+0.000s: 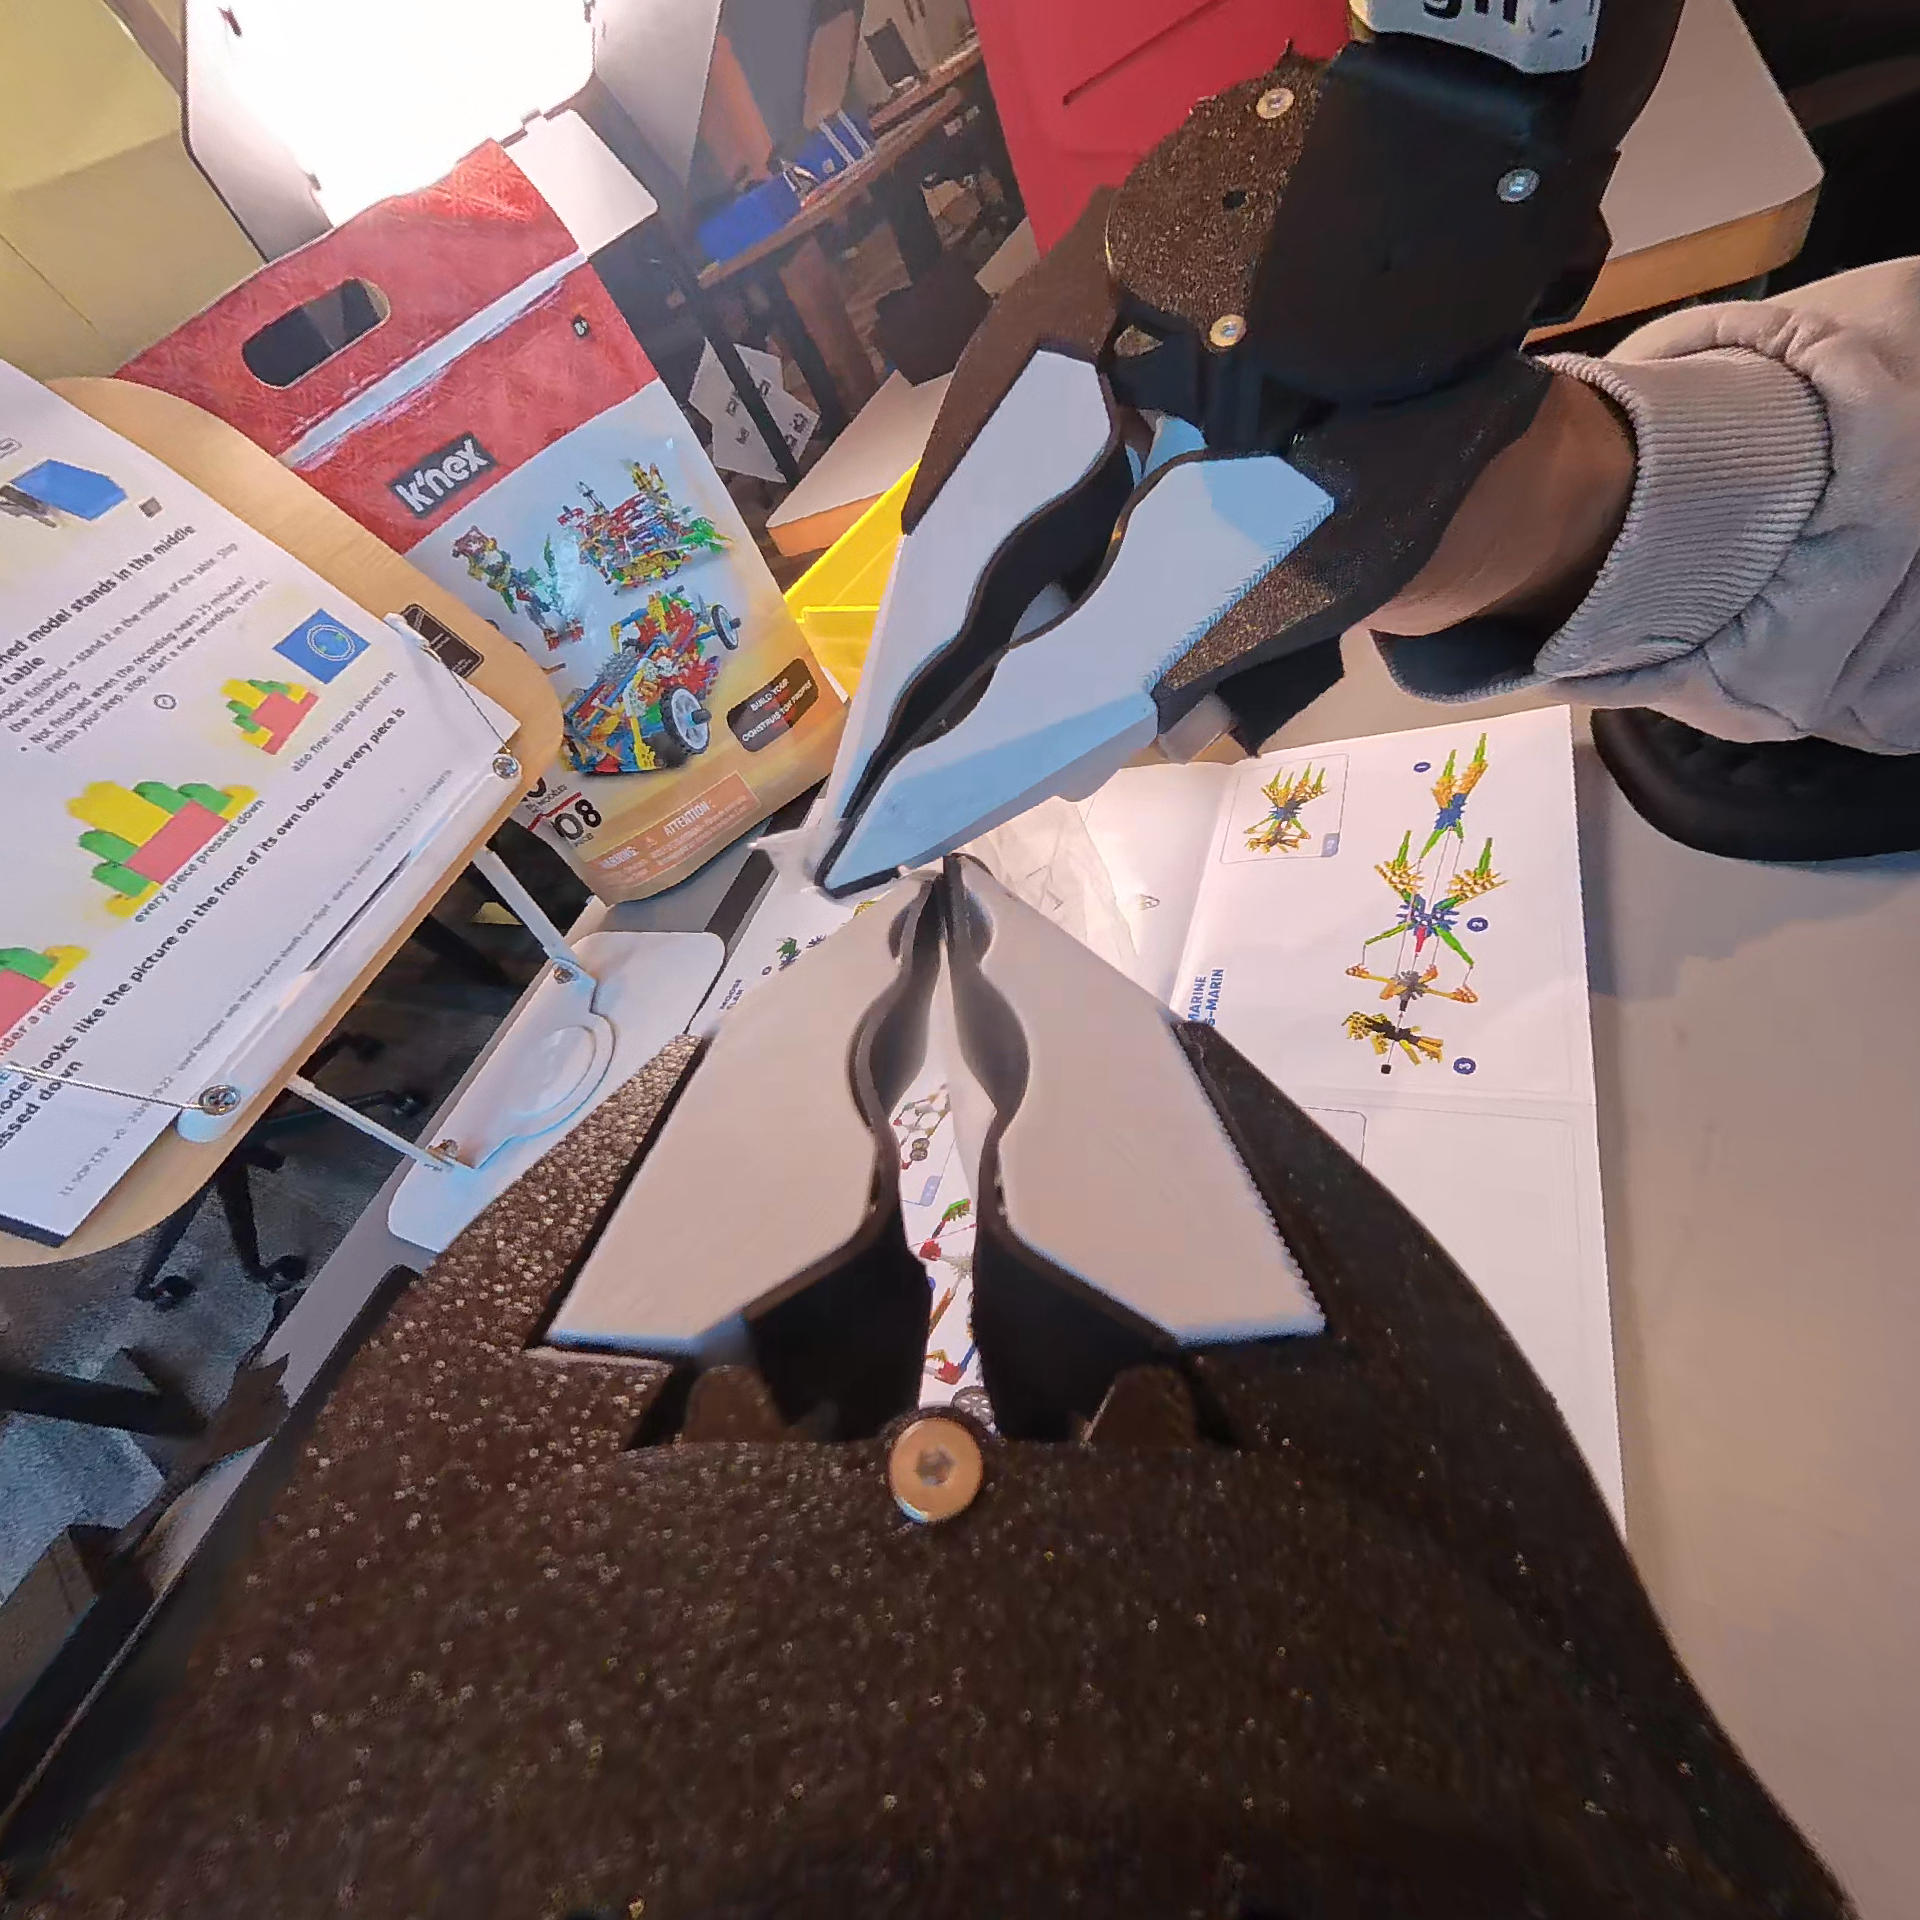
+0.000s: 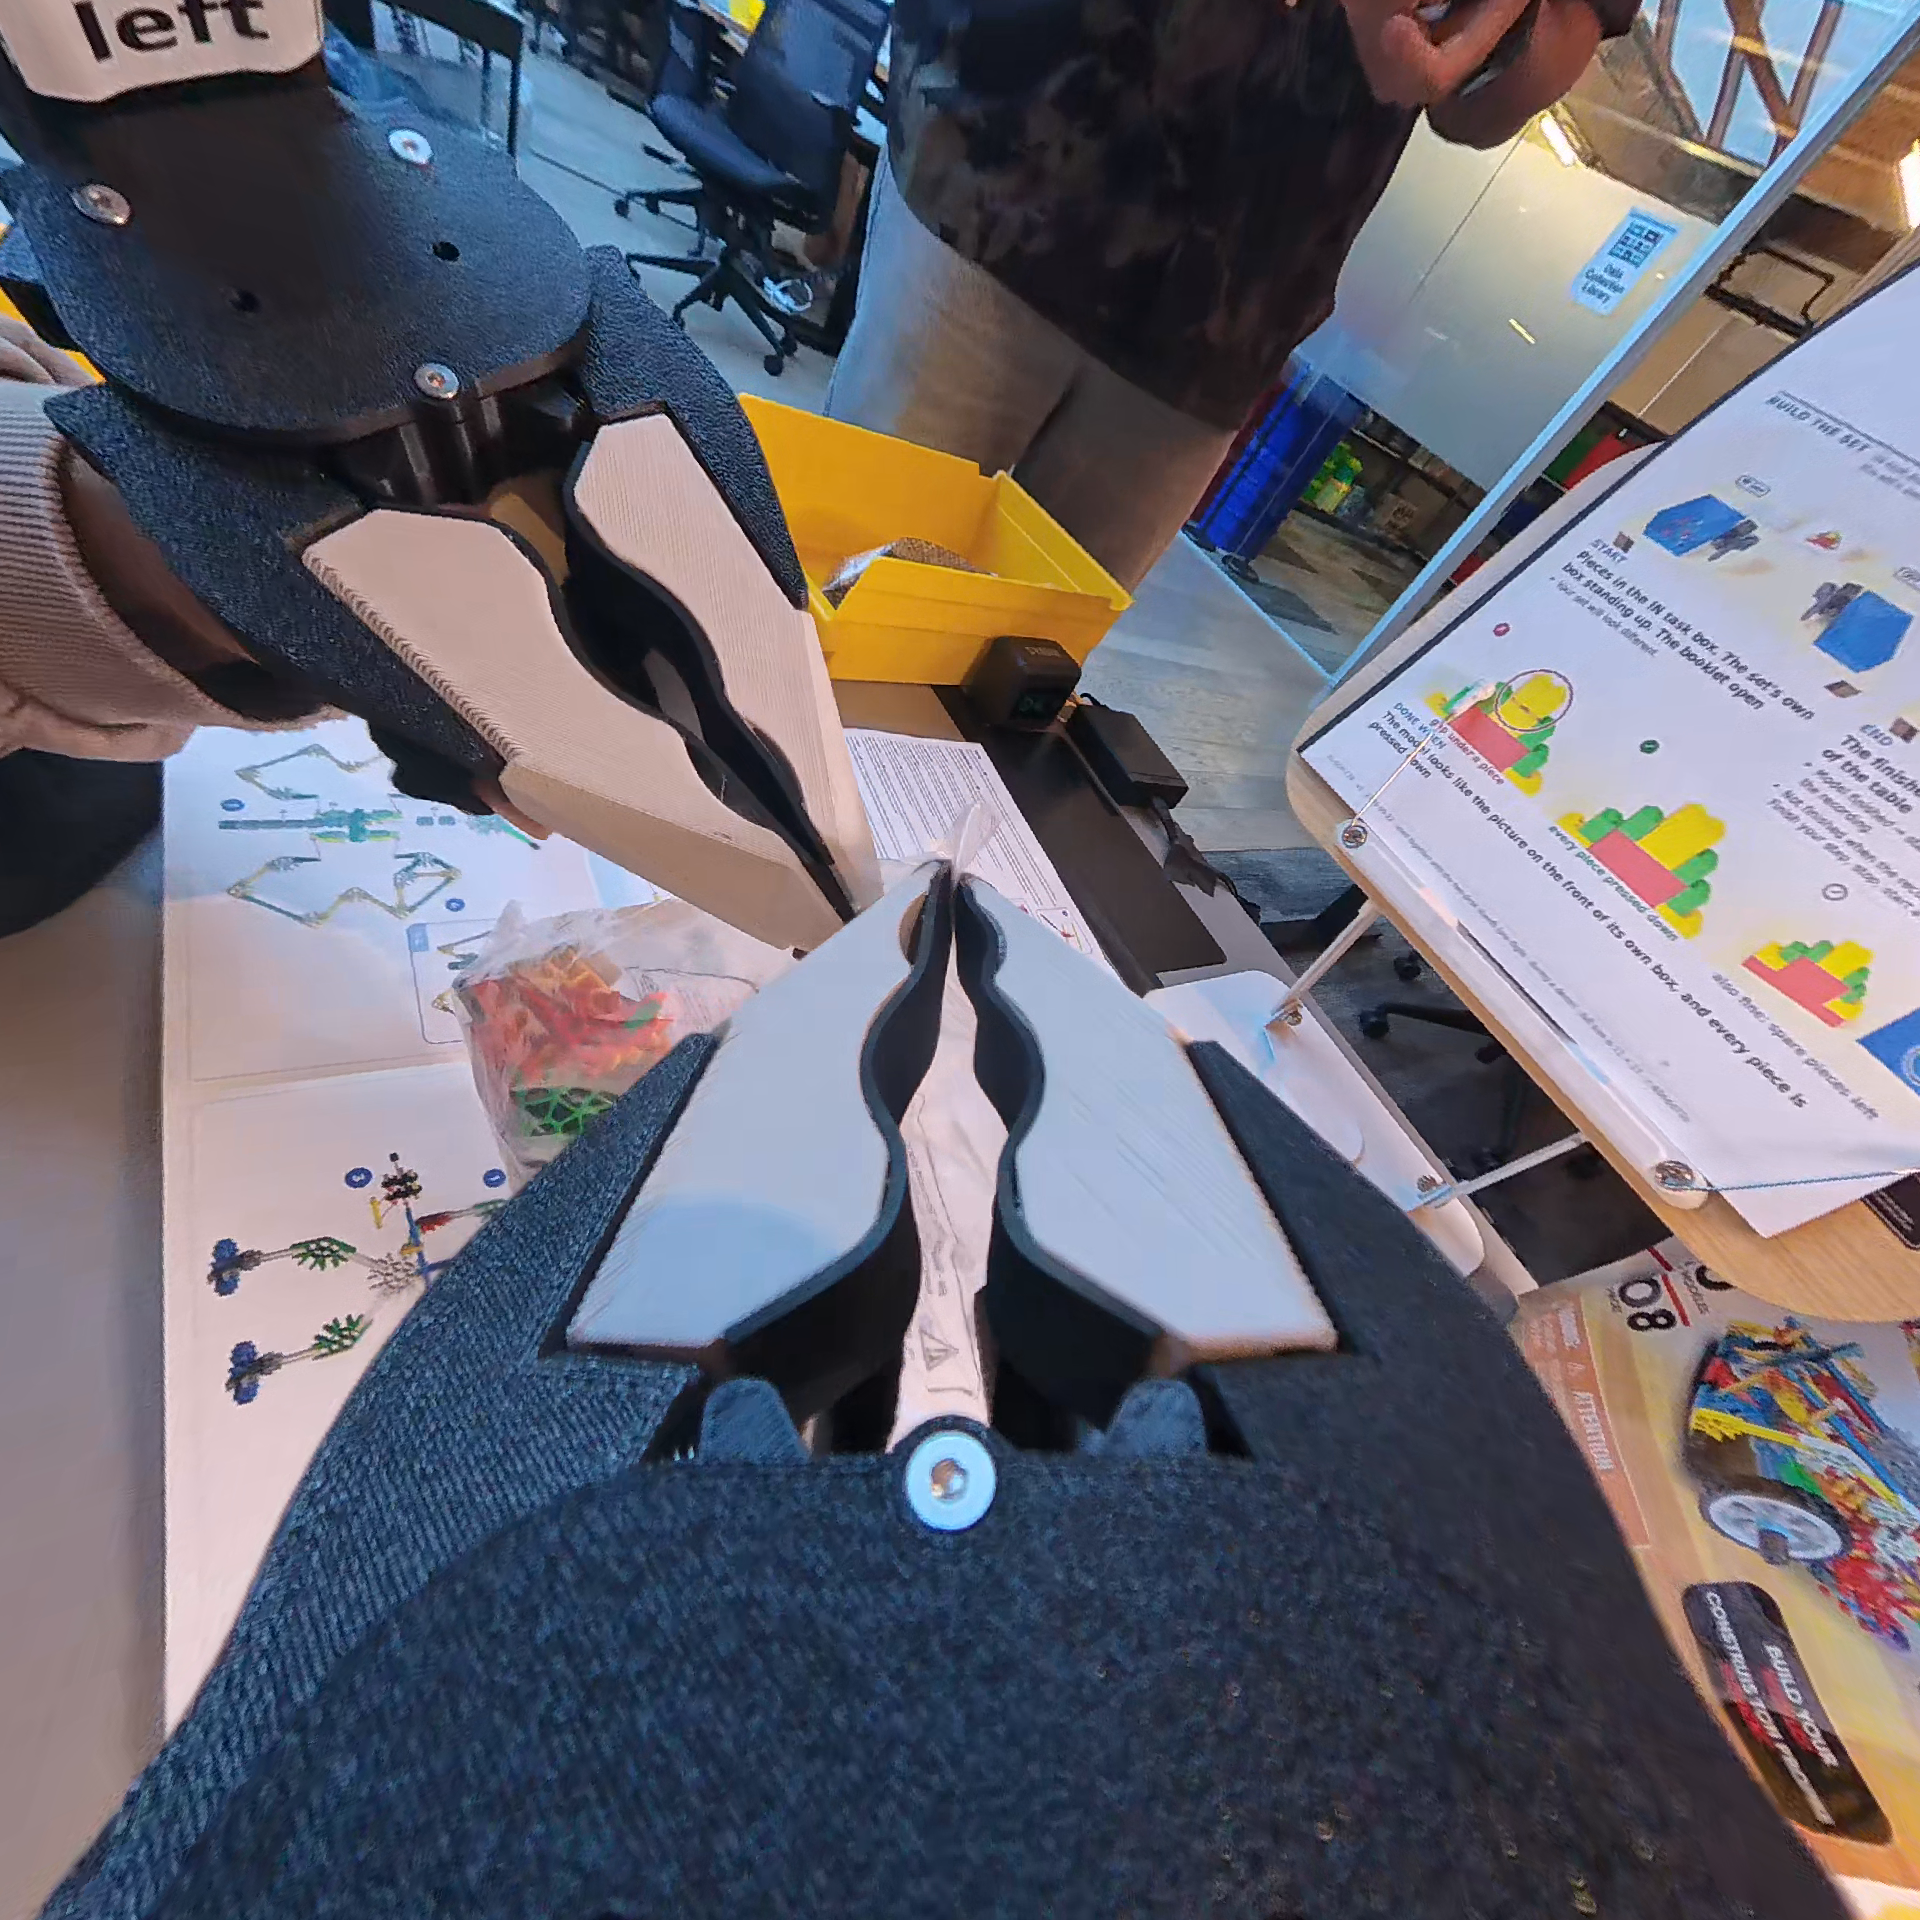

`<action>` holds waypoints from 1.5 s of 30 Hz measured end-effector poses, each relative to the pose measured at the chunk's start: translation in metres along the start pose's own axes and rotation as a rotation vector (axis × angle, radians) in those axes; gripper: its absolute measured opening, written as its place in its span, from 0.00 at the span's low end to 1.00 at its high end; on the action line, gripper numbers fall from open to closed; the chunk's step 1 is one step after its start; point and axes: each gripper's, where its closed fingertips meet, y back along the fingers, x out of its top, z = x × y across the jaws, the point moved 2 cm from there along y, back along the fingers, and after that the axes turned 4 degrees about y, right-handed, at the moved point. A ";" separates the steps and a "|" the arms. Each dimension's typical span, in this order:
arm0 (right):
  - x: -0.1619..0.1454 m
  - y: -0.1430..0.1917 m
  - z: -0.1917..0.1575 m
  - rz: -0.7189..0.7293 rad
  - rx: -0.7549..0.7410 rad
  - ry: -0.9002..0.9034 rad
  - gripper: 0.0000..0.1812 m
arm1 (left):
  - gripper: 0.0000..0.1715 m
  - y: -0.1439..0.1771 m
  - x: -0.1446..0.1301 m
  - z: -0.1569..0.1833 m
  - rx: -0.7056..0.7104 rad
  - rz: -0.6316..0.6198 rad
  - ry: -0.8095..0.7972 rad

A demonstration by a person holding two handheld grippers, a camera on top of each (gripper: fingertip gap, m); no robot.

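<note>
Office bench, white table (image 2: 73, 1039) under open booklet (image 1: 1455, 935). Left gripper (image 1: 948, 883) and right gripper (image 2: 951, 883) both clamped shut on clear bag of parts (image 2: 561, 1018), tips touching at frame centre (pinching same top edge). Bag hangs left of centre.

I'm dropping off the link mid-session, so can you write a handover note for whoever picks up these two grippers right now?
Left gripper: shut, tips pinching the top film of the clear bag.
Right gripper: shut on the same bag's top edge, tip to tip with the left.
Bag: hangs below the tips over the open booklet, which lies flat on the table; coloured pieces are inside.
Nearby: the set's box stands upright beyond the booklet, and the yellow bin sits behind it.
Done: both grips are on the bag.
Left: the bag looks unopened, and no loose pieces show on the table.
</note>
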 end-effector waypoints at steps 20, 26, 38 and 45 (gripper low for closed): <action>-0.045 -0.017 0.006 -0.104 0.041 -0.015 0.00 | 0.00 -0.005 -0.009 0.022 -0.081 -0.055 -0.149; -0.038 -0.004 0.021 -0.068 0.038 -0.046 0.00 | 0.00 0.009 -0.001 0.008 -0.117 -0.010 -0.046; -0.005 0.045 -0.026 0.066 0.562 -0.194 0.34 | 0.00 0.025 0.001 0.005 -0.211 0.026 0.000; 0.004 0.041 -0.020 0.078 0.474 -0.158 0.00 | 0.00 0.028 -0.001 0.013 -0.253 0.003 -0.022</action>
